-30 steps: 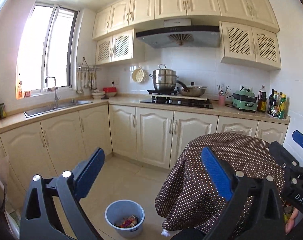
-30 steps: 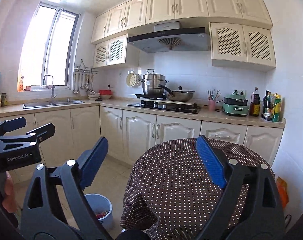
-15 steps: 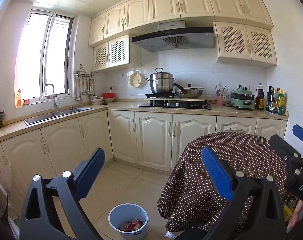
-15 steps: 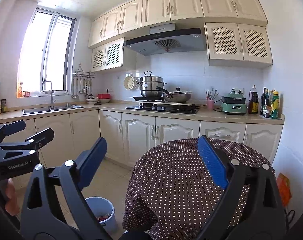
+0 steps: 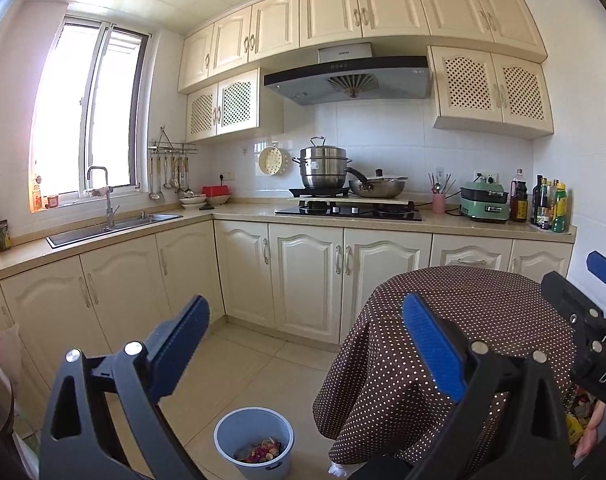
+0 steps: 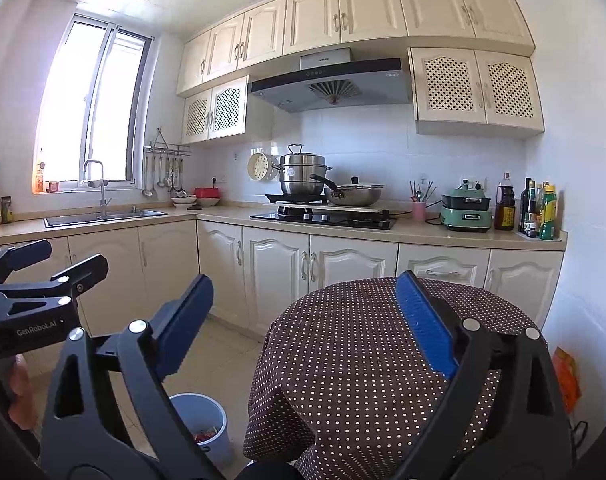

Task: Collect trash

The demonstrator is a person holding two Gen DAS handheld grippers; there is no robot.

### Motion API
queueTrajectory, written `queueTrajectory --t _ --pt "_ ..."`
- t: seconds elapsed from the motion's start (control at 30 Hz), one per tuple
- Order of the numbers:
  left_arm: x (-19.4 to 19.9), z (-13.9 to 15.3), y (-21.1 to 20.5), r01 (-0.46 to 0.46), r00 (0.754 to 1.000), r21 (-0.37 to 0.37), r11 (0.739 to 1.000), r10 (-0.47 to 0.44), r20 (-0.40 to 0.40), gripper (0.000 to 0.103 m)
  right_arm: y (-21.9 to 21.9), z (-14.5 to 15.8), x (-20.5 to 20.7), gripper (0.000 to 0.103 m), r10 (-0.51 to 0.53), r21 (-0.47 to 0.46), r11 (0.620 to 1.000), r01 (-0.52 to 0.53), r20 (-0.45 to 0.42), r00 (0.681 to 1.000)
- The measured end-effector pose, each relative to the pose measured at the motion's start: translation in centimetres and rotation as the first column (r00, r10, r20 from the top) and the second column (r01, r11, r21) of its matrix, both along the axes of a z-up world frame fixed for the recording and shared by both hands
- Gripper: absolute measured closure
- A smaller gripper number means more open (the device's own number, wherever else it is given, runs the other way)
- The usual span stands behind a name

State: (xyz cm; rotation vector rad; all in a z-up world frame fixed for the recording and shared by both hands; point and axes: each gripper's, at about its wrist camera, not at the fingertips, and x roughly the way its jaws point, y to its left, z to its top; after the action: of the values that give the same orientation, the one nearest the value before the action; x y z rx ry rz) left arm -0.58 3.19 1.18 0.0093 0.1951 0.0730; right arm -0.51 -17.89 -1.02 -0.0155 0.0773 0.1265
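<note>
Both hand-held grippers, left (image 5: 303, 344) and right (image 6: 303, 320), are held with jaws spread wide and empty. The trash bin (image 5: 254, 442) is seen on the floor beside the draped tabletop (image 6: 367, 344). The bin could be knocked over by a hasty reach.

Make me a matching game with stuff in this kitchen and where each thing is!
Things:
1. blue bin
2. steel pot
3. green cooker
4. faucet

Places:
A. on the stove
B. by the window, over the sink
C. on the floor beside the dotted table
D. on the counter next to the bottles

Pairs: 1-C, 2-A, 3-D, 4-B
</note>
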Motion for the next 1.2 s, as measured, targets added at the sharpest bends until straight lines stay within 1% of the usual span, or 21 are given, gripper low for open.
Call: queueTrajectory --t 1.2 --pt "0.09 -0.35 0.21 0.006 1.000 0.001 1.000 -0.006 -0.005 0.007 0.26 -0.26 0.00 0.011 0.001 -0.002 1.000 -0.001 -0.016 1.000"
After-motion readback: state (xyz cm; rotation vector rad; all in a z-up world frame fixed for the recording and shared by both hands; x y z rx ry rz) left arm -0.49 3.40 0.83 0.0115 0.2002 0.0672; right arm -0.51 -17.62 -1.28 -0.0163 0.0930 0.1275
